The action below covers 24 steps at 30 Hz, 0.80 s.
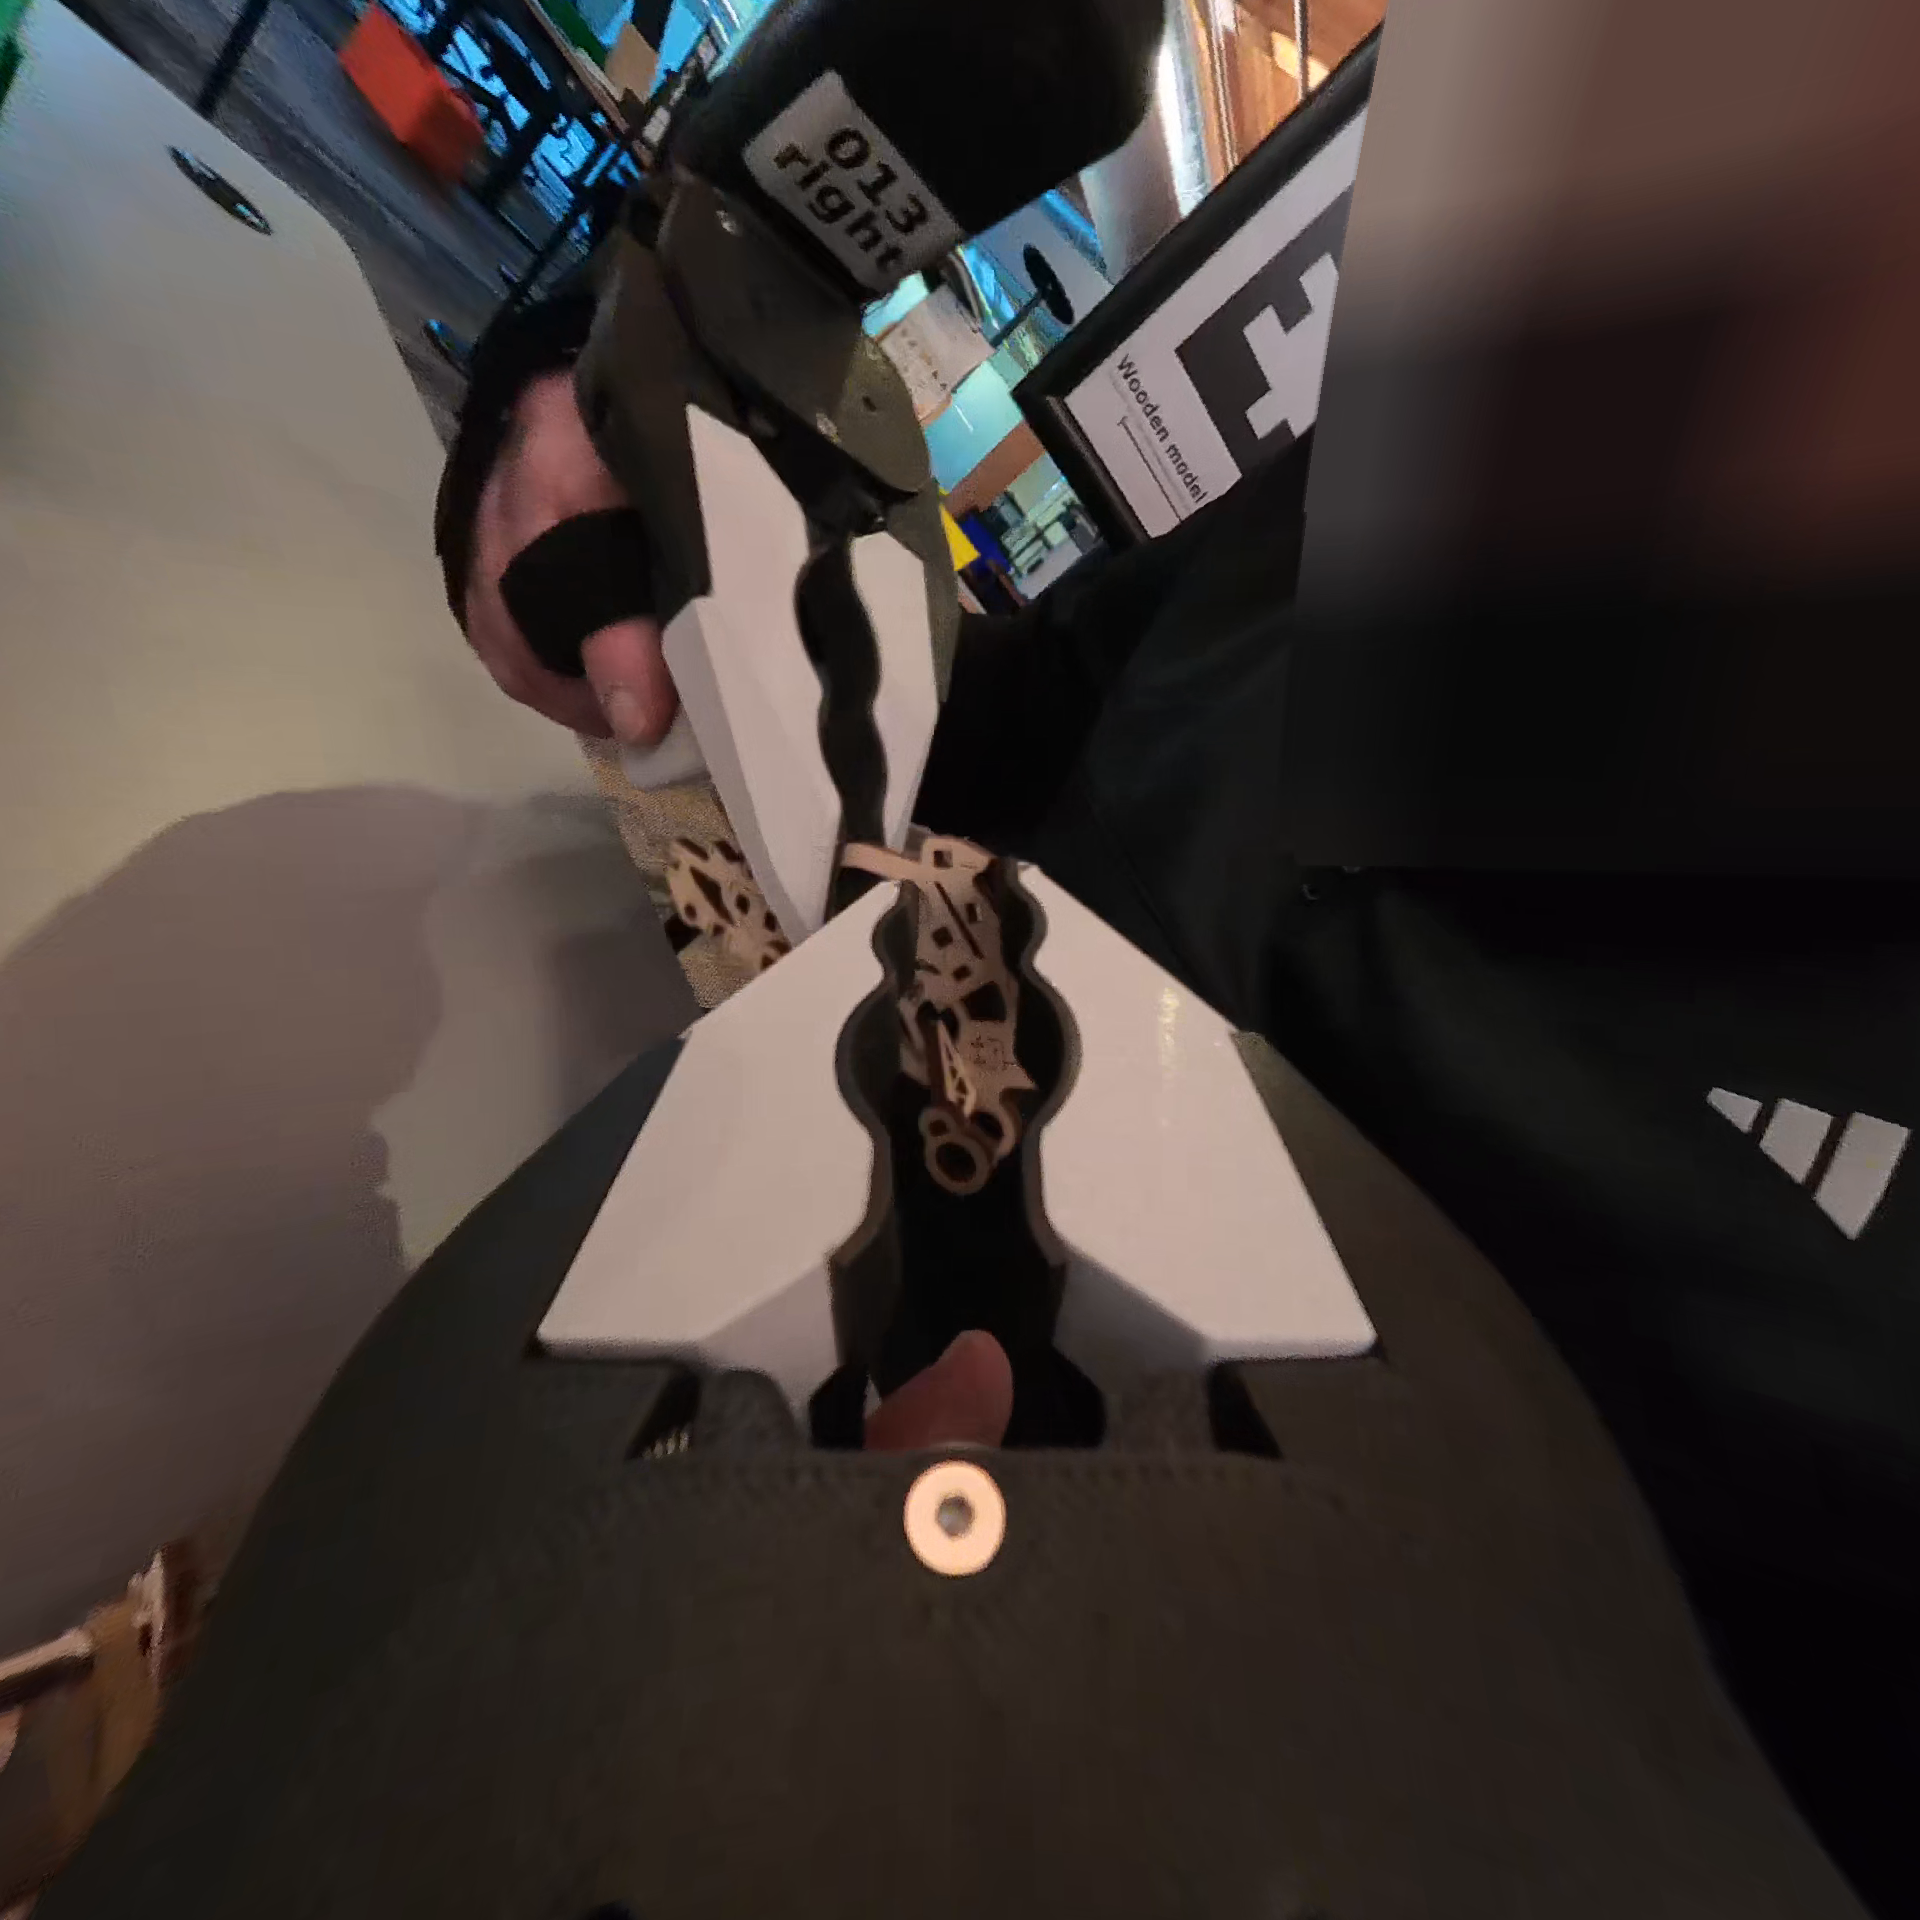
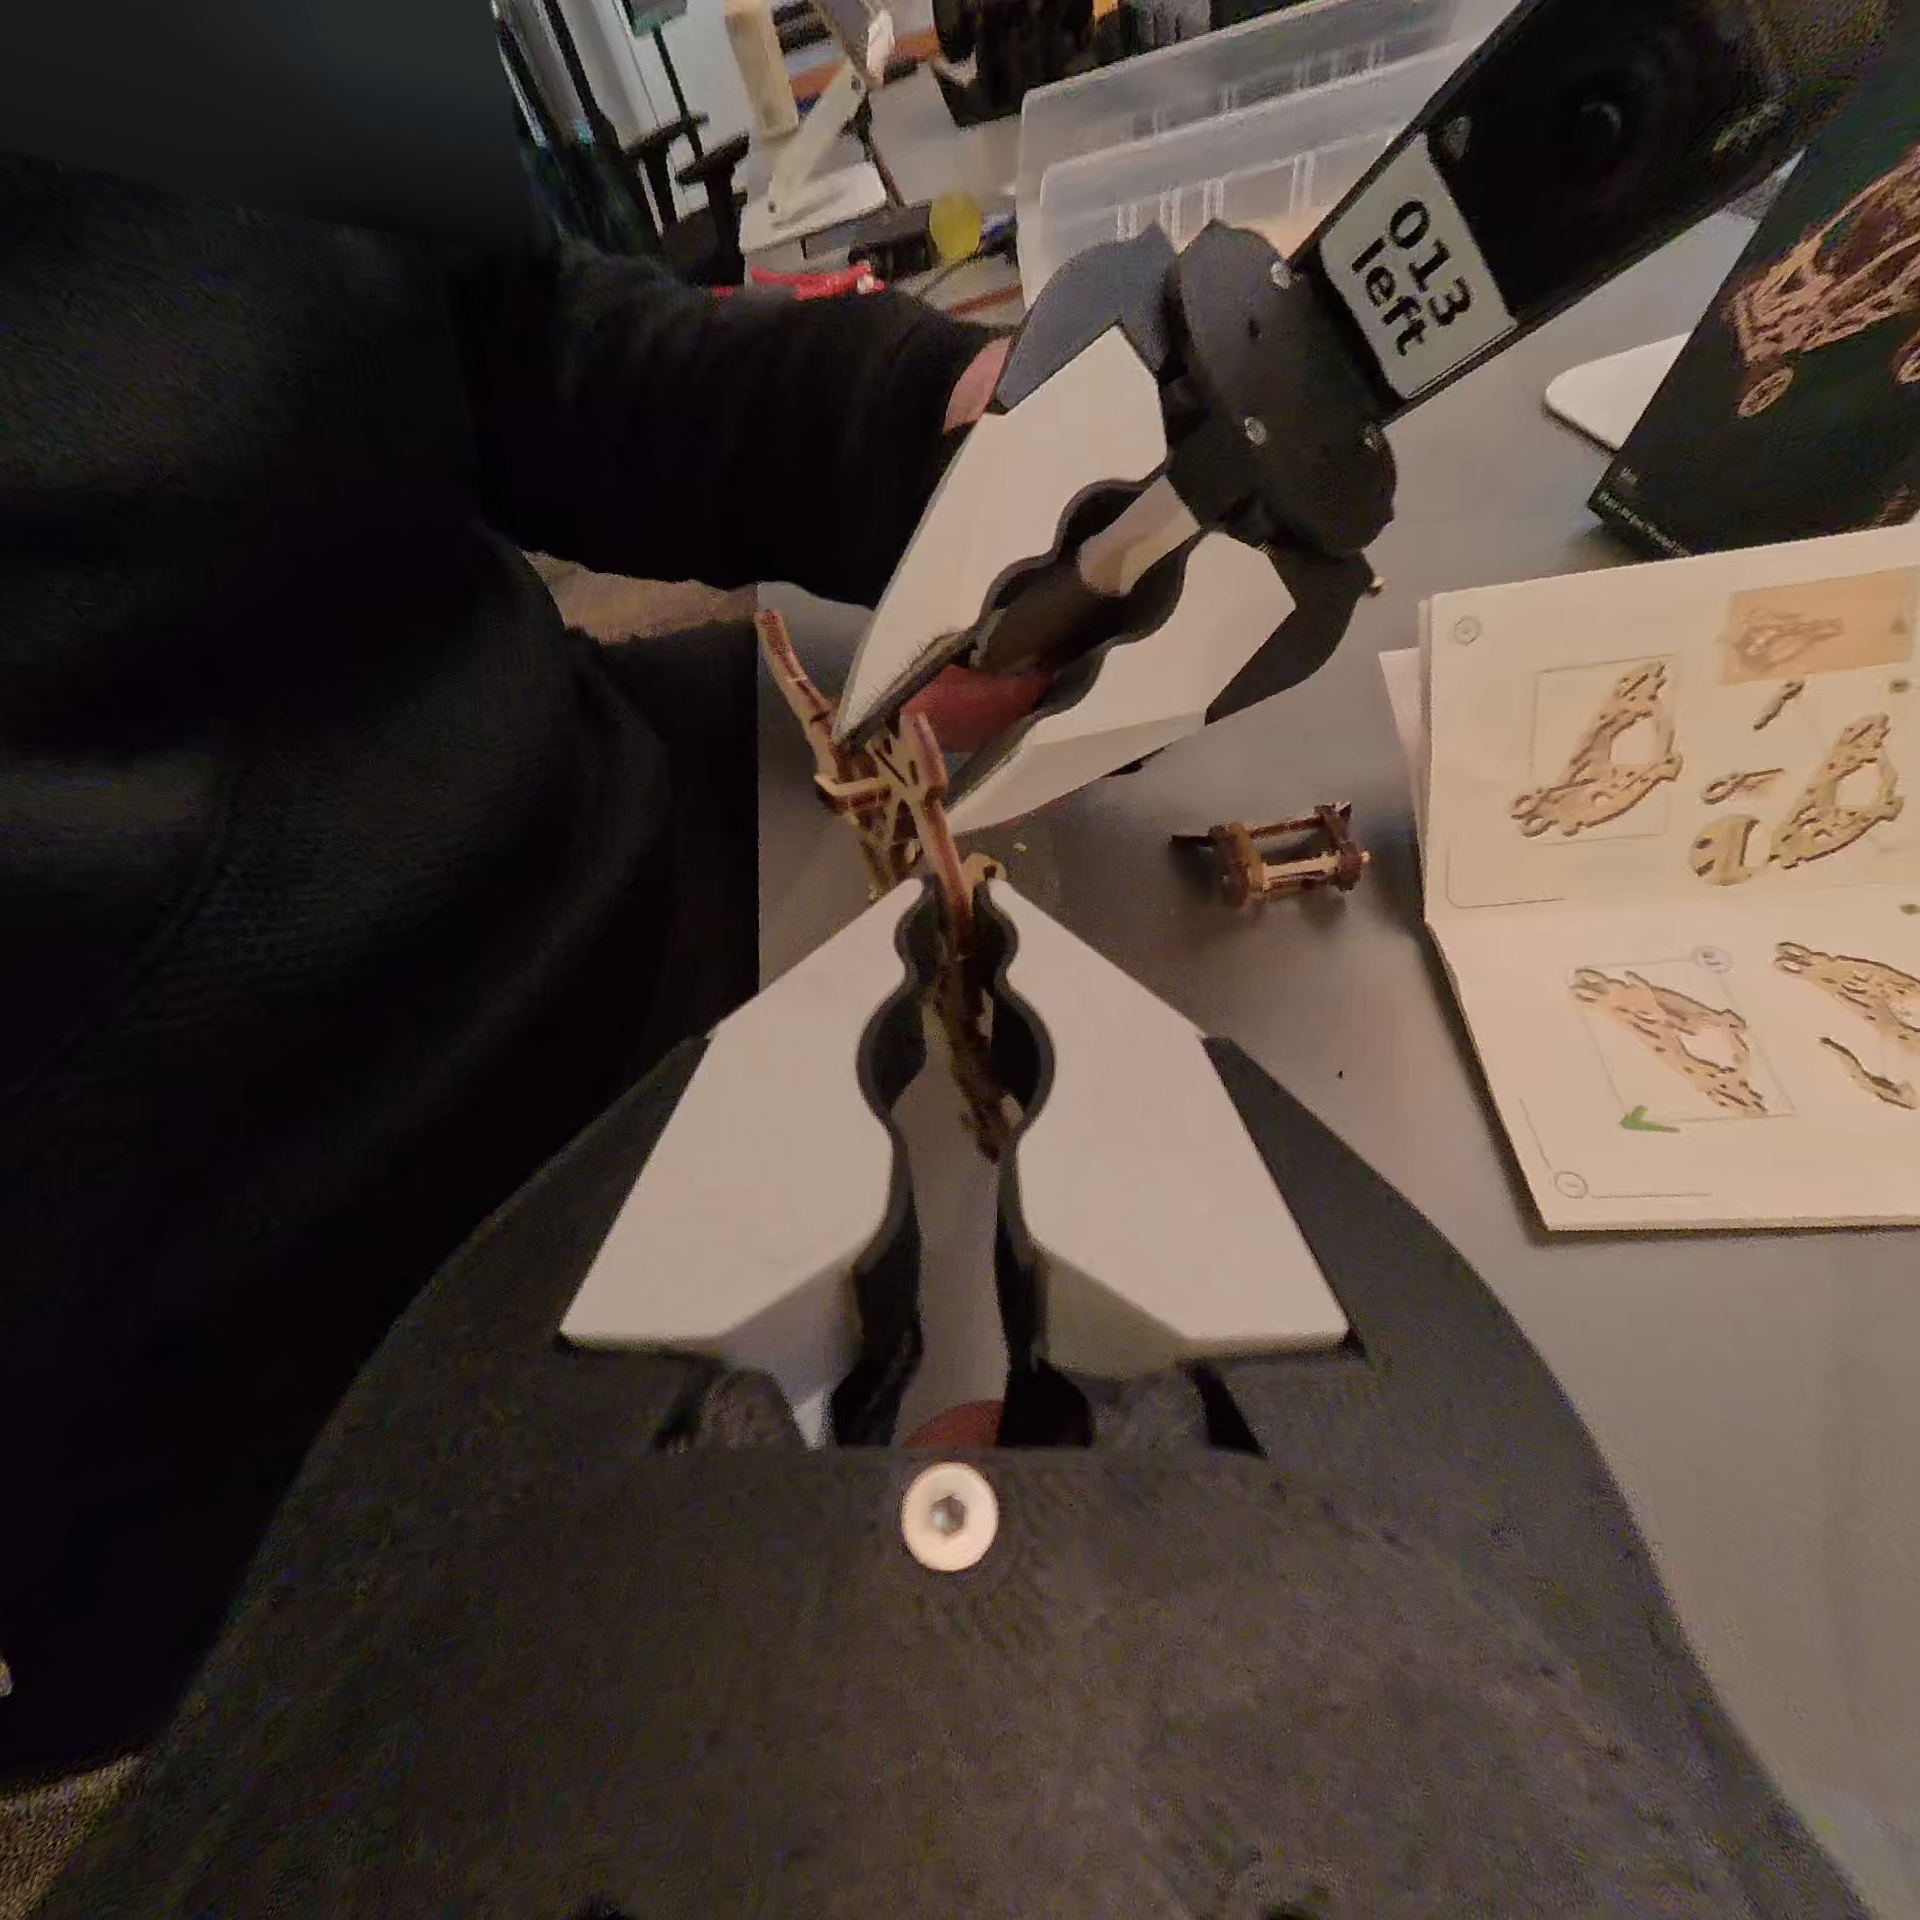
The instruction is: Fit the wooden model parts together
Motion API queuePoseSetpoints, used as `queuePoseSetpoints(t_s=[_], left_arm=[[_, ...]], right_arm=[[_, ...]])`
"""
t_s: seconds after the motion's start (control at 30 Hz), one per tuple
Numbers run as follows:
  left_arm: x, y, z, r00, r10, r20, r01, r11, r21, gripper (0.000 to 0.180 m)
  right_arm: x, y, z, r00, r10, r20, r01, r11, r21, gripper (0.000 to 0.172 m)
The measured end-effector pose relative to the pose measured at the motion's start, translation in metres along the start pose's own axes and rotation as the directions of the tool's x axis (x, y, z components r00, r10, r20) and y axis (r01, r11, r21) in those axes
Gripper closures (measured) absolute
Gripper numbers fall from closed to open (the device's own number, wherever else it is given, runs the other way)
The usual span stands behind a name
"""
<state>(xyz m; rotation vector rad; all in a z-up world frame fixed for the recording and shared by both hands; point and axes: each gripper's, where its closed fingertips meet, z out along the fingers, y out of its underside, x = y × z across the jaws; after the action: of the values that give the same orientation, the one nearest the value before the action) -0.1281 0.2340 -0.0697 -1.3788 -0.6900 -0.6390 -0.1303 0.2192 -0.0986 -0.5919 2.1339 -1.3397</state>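
Note:
In the left wrist view my left gripper (image 1: 948, 888) is shut on a pale, lacy wooden cut-out plate (image 1: 951, 966) that runs back between its white fingers. My right gripper (image 1: 862, 847) comes down from above and pinches a thin wooden strip (image 1: 878, 858) at the plate's far end. A second cut-out plate (image 1: 717, 904) shows behind its finger. In the right wrist view my right gripper (image 2: 961, 888) is shut on a flat wooden part (image 2: 971, 1018) seen edge-on. My left gripper (image 2: 899, 774) clamps the joined wooden frame (image 2: 883, 800) just above it. All the parts are held above the table.
A small wooden roller assembly (image 2: 1283, 857) lies on the grey table (image 2: 1299, 1039). An open instruction booklet (image 2: 1662, 883) lies to the right, with a dark box (image 2: 1787, 364) behind it. Clear plastic bins (image 2: 1195, 135) stand at the back. The person's dark sleeve (image 2: 312, 727) fills the left.

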Motion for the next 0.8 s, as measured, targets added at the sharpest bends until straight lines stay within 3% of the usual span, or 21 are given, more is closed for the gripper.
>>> queuePoseSetpoints(t_s=[0.03,0.13,0.23,0.33,0.47,0.53,0.57,0.8], left_arm=[[0.0,-0.003,0.0,1.0,0.001,0.007,-0.001,1.0,0.005,0.166],[-0.002,-0.018,-0.007,0.998,0.021,0.061,-0.025,0.997,0.071,0.14],[0.003,-0.036,-0.021,0.974,0.136,0.179,-0.167,0.971,0.173,0.113],[0.001,-0.03,-0.019,0.876,0.289,0.386,-0.336,0.94,0.06,0.101],[-0.017,-0.028,-0.017,0.573,0.51,0.641,-0.516,0.833,-0.201,0.115],[-0.02,-0.025,-0.012,0.444,0.609,0.657,-0.559,0.762,-0.329,0.123],[-0.021,-0.025,-0.01,0.409,0.629,0.661,-0.569,0.742,-0.354,0.127],[-0.014,-0.035,0.001,0.323,0.674,0.664,-0.656,0.666,-0.355,0.152]], right_arm=[[0.001,-0.002,-0.003,1.0,0.006,-0.002,-0.006,1.0,0.022,0.17],[0.004,-0.011,-0.013,0.999,0.032,-0.021,-0.029,0.992,0.123,0.17],[0.013,-0.015,-0.022,0.995,0.031,-0.096,-0.011,0.979,0.203,0.171],[0.023,-0.018,-0.029,0.976,-0.001,-0.218,0.056,0.968,0.246,0.17],[0.028,-0.021,-0.034,0.926,-0.082,-0.369,0.18,0.954,0.24,0.17],[0.028,-0.025,-0.036,0.897,-0.123,-0.425,0.237,0.944,0.228,0.171],[0.028,-0.025,-0.037,0.881,-0.147,-0.45,0.263,0.942,0.207,0.17],[0.027,-0.03,-0.042,0.82,-0.231,-0.524,0.353,0.924,0.146,0.171]])
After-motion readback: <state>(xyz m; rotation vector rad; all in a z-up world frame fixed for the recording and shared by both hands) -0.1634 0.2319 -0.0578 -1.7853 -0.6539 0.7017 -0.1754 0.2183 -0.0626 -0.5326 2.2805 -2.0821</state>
